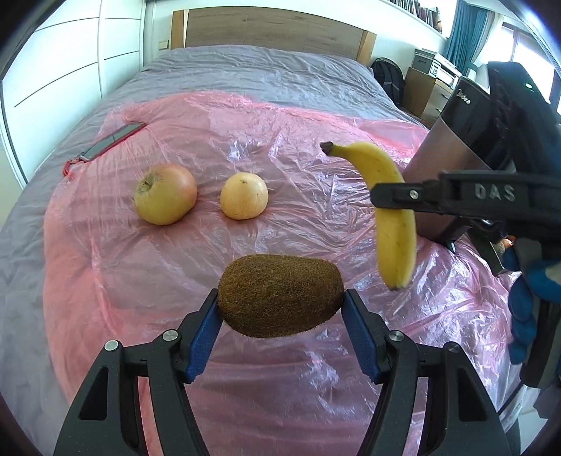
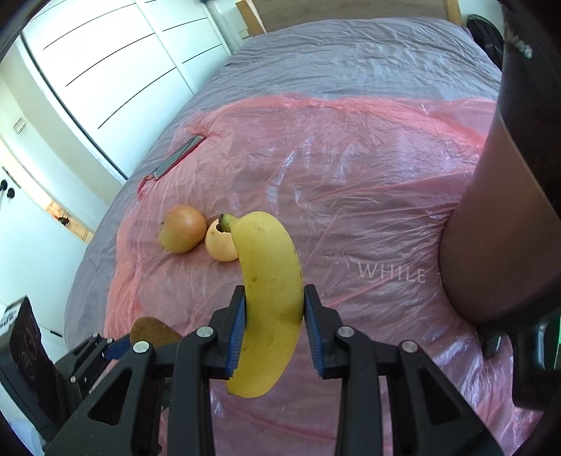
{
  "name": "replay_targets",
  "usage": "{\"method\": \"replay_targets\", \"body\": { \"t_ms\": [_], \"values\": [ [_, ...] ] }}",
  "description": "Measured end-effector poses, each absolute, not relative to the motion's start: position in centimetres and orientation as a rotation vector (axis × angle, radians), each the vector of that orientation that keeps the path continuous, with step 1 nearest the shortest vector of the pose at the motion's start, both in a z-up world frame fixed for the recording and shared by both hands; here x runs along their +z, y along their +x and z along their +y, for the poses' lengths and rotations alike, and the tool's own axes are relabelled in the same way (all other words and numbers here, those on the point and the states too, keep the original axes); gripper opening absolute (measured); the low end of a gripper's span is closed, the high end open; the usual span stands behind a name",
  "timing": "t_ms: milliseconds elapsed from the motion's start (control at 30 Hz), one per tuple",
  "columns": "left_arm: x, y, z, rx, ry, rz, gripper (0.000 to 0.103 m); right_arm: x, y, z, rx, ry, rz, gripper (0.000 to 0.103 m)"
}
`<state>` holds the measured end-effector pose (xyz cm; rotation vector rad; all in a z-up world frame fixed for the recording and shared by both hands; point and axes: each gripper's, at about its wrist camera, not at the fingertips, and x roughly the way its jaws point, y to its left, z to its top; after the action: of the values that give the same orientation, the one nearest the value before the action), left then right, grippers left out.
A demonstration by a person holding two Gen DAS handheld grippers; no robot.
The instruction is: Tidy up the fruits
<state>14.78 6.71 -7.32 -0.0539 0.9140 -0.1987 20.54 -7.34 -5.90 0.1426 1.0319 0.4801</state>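
My left gripper is shut on a brown kiwi, held above the pink plastic sheet. My right gripper is shut on a yellow banana, held upright above the sheet; the banana and right gripper also show at the right of the left wrist view. A yellow-red apple and a pale yellow apple lie side by side on the sheet ahead. In the right wrist view the apples sit behind the banana, and the kiwi shows at lower left.
The sheet covers a grey bed with a wooden headboard. A phone in a red case lies at the sheet's far left. A tall dark appliance stands at the right. White wardrobe doors are on the left.
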Motion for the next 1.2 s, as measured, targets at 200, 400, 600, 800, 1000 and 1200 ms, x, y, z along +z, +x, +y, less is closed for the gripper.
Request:
{"method": "replay_targets", "body": {
  "t_ms": [200,400,600,800,1000,1200],
  "values": [
    [-6.5,13.1,6.3,-0.189,-0.028,0.907,0.062,-5.4,17.9,-8.3,0.489,0.124,1.035,0.019],
    [-5.6,11.2,5.4,-0.191,-0.002,0.896,0.062,-5.5,15.2,-10.0,0.484,0.143,1.046,0.018],
    [-4.6,9.2,3.9,-0.203,0.029,0.884,0.062,-5.7,12.2,-12.8,0.472,0.172,1.054,0.019],
    [-3.6,7.4,1.7,-0.238,0.062,0.872,0.062,-5.4,9.4,-15.7,0.451,0.199,1.052,0.019],
    [-2.6,5.7,-0.8,-0.281,0.092,0.865,0.062,-5.5,6.9,-18.7,0.421,0.236,1.046,0.018],
    [-1.7,4.3,-4.2,-0.349,0.119,0.863,0.062,-5.5,4.9,-22.3,0.379,0.294,1.027,0.019]
  ]
}}
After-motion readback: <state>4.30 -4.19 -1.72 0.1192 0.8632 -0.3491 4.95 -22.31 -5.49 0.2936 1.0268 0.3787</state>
